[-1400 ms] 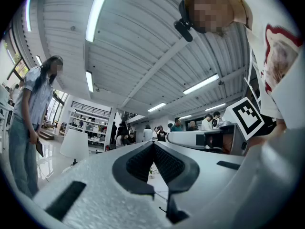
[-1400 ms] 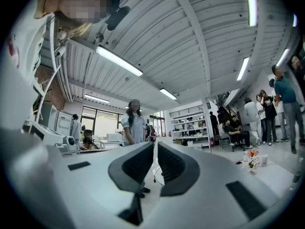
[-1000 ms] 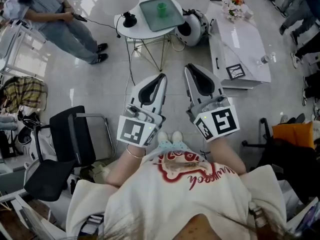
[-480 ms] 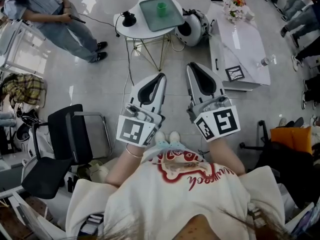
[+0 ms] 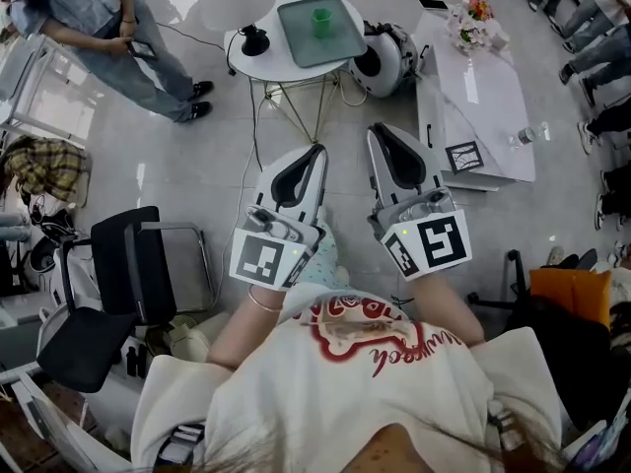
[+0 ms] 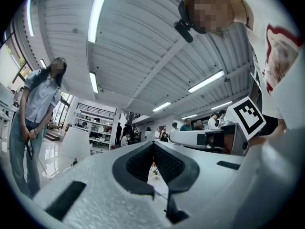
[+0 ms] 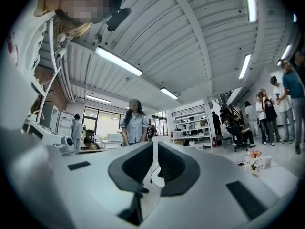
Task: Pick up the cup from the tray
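A small green cup (image 5: 320, 17) stands upright on a grey-green tray (image 5: 296, 39) on a round white table (image 5: 248, 64) at the top of the head view. My left gripper (image 5: 317, 150) and right gripper (image 5: 376, 129) are held side by side close to my body. Both point toward the table but are well short of it, over the floor. Both are shut, with nothing between the jaws. The left gripper view shows the left gripper's (image 6: 153, 145) tips meeting, and the right gripper view shows the same for the right gripper (image 7: 155, 144). Neither gripper view shows the cup.
A black object (image 5: 254, 39) with a cable sits on the round table beside the tray. A white and black helmet-like device (image 5: 380, 57) lies right of it. A long white table (image 5: 473, 97) with flowers (image 5: 473, 11) stands at right. A person (image 5: 108, 28) stands at upper left, a black chair (image 5: 128, 274) at left.
The whole view has shifted slightly and the round table sits a little lower in frame. The standing person has lowered the hands. Both grippers stay shut in the same place.
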Tool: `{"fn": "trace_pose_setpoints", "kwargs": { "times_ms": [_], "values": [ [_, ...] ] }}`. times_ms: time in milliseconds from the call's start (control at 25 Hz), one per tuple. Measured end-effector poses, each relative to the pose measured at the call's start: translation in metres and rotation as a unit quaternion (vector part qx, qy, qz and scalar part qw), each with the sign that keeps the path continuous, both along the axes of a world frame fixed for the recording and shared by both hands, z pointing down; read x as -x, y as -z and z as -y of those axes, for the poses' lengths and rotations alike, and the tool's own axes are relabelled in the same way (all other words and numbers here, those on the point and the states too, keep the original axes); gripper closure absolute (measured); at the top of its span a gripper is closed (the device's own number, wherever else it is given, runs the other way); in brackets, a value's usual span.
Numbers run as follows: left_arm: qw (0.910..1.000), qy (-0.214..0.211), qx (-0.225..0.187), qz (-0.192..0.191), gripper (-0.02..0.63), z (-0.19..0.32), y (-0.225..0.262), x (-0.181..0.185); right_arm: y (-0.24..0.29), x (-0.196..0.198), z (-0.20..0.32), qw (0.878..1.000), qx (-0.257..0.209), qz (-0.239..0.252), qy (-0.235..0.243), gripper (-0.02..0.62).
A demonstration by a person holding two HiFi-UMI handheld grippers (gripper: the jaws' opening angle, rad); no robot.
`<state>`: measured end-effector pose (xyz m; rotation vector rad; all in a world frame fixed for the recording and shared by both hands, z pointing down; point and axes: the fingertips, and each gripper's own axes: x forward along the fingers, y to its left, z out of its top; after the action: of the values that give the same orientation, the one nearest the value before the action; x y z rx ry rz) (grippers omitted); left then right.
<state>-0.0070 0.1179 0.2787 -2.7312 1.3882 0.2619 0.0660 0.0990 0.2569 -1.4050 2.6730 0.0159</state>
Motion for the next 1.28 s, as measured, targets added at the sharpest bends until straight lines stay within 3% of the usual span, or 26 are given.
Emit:
{"fn": "trace_pose_setpoints", "kwargs": {
  "times_ms": [320,880,1280],
  "values": [
    [1.0000,0.000,0.002,0.001,0.594,0.074,-0.011,0.012,-0.015,0.013,0.071,1.000,0.010,-0.002,0.000,0.551],
    [0.9993,-0.035,-0.008,0.011,0.594,0.255,0.005,0.049,0.003,0.055,0.251,1.000,0.000,0.004,-0.029,0.551],
    [0.9991,-0.040,0.012,0.011,0.594,0.311,-0.005,0.054,-0.005,0.062,0.302,0.999,0.018,0.002,-0.033,0.551]
  ]
}}
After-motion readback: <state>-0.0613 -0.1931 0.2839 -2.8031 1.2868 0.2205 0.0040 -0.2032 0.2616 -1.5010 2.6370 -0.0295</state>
